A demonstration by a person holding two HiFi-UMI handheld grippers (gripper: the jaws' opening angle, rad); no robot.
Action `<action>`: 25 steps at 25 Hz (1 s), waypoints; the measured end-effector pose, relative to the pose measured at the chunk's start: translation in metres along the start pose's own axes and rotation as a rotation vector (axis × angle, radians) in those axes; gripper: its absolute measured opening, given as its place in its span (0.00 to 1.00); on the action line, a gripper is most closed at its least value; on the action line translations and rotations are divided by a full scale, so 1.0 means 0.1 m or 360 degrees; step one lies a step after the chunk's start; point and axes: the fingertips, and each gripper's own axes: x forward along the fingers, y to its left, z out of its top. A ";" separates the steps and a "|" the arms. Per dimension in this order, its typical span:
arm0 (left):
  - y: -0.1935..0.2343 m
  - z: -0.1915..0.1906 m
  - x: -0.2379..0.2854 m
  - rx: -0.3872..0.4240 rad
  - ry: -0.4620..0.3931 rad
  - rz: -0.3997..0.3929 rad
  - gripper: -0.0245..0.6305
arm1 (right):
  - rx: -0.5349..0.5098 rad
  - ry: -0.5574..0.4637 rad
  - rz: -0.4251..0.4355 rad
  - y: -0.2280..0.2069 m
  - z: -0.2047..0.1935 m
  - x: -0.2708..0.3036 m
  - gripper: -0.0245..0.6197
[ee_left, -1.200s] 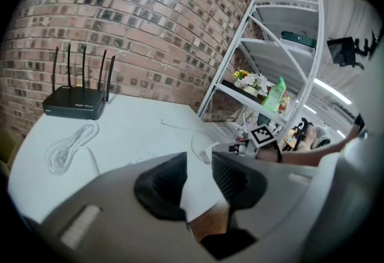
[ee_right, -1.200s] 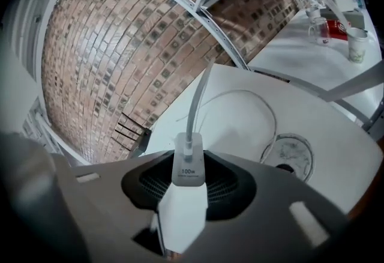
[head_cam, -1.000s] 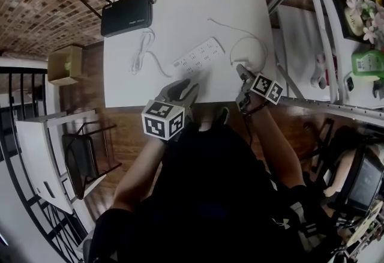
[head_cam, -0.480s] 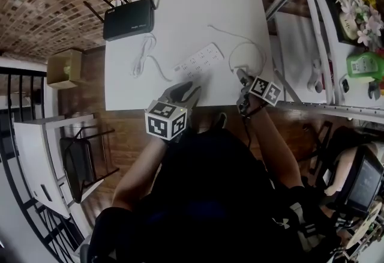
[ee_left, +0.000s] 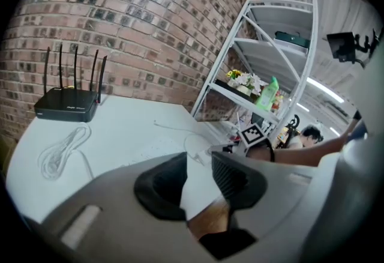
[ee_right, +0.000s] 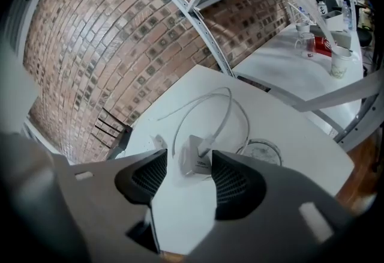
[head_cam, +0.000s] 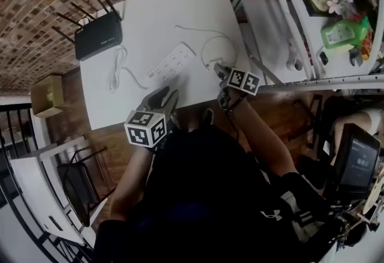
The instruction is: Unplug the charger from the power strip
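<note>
A white charger (ee_right: 197,157) lies on the white table (head_cam: 150,15), its cable (ee_right: 230,102) looping away behind it. It is not in the white power strip (head_cam: 171,62), which lies further left. My right gripper (ee_right: 183,175) (head_cam: 220,71) has just been opening its jaws. The charger sits just past the fingertips, in line with the gap, and the pads do not press on it. By the table's near edge, short of the strip, my left gripper (ee_left: 201,166) (head_cam: 167,95) is open with nothing between its fingers.
A black router (head_cam: 99,35) with antennas stands at the table's far left corner, a coiled white cable (head_cam: 116,69) beside it. A round clear disc (ee_right: 259,151) lies right of the charger. A white shelf rack (head_cam: 282,21) stands to the right.
The head view has swung, so the table now sits further left and tilted. Both grippers keep their places by the table's near edge. The jaws are too small there to compare.
</note>
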 end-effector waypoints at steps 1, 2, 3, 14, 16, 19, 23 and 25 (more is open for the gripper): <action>0.02 -0.02 -0.02 0.0004 0.0006 0.0004 0.23 | 0.0007 0.0000 0.0006 0.03 -0.03 0.03 0.41; 0.04 -0.03 -0.05 0.0007 0.0010 0.0011 0.23 | 0.0011 -0.0001 0.0013 0.07 -0.05 0.05 0.40; 0.04 -0.04 -0.06 0.0010 0.0014 0.0016 0.23 | 0.0014 -0.0005 0.0017 0.11 -0.05 0.06 0.40; -0.26 0.03 0.12 0.0072 0.0043 -0.0058 0.23 | -0.0004 -0.0089 -0.0025 0.07 0.09 -0.38 0.40; -0.29 0.04 0.10 0.0070 0.0033 -0.0041 0.23 | -0.0036 -0.0112 0.0023 0.21 0.15 -0.48 0.38; -0.37 0.08 0.13 0.0071 0.0001 -0.0032 0.22 | -0.0109 -0.0192 0.0121 0.42 0.32 -0.71 0.34; -0.39 0.22 0.08 0.0064 -0.0082 -0.0054 0.22 | -0.0243 -0.0290 0.0242 0.82 0.47 -0.99 0.20; -0.36 0.27 -0.02 0.0059 -0.0116 -0.0054 0.21 | -0.0328 -0.0299 0.0306 1.07 0.43 -1.08 0.17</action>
